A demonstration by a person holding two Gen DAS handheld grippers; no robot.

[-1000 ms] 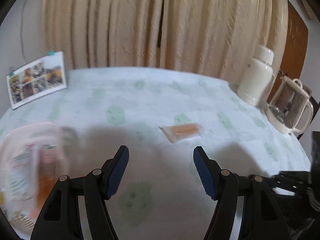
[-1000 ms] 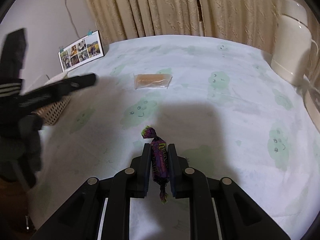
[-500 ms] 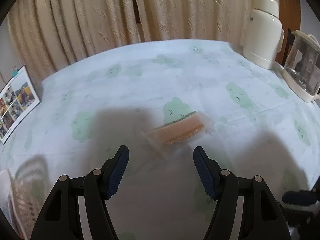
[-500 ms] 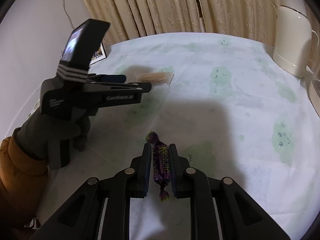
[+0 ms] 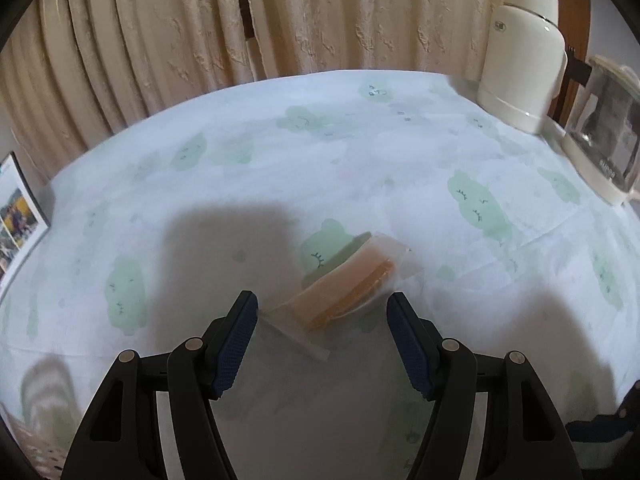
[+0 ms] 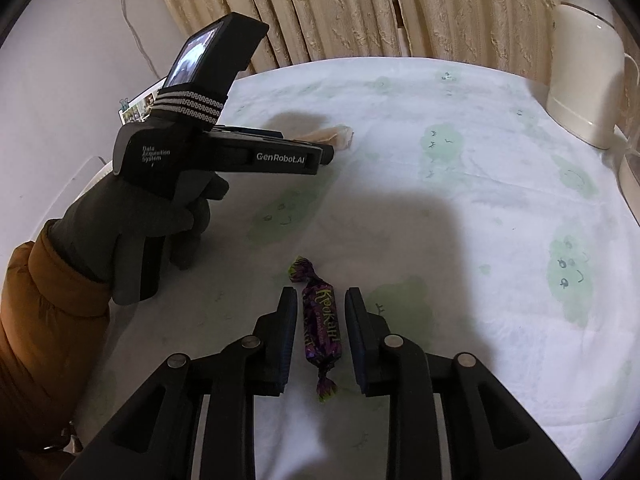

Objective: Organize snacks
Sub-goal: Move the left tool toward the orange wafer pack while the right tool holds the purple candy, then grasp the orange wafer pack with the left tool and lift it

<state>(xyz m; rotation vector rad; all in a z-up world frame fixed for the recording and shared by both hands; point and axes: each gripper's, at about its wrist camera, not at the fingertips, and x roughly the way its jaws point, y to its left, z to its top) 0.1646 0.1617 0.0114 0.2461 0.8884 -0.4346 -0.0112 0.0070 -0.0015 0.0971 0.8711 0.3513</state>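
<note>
Left gripper (image 5: 322, 310) stands with jaws wide, the clear-wrapped orange snack (image 5: 346, 282) lying between its fingertips at lower centre of the left wrist view. Only the right wrist view shows the purple candy (image 6: 320, 326) on the tablecloth (image 6: 460, 208) at lower centre, untouched between the narrowly parted jaws of the right gripper (image 6: 321, 298), plus the gloved left hand (image 6: 160, 216) at frame left.

beige curtains (image 5: 320, 20), cloud-print tablecloth (image 5: 400, 152)
</note>
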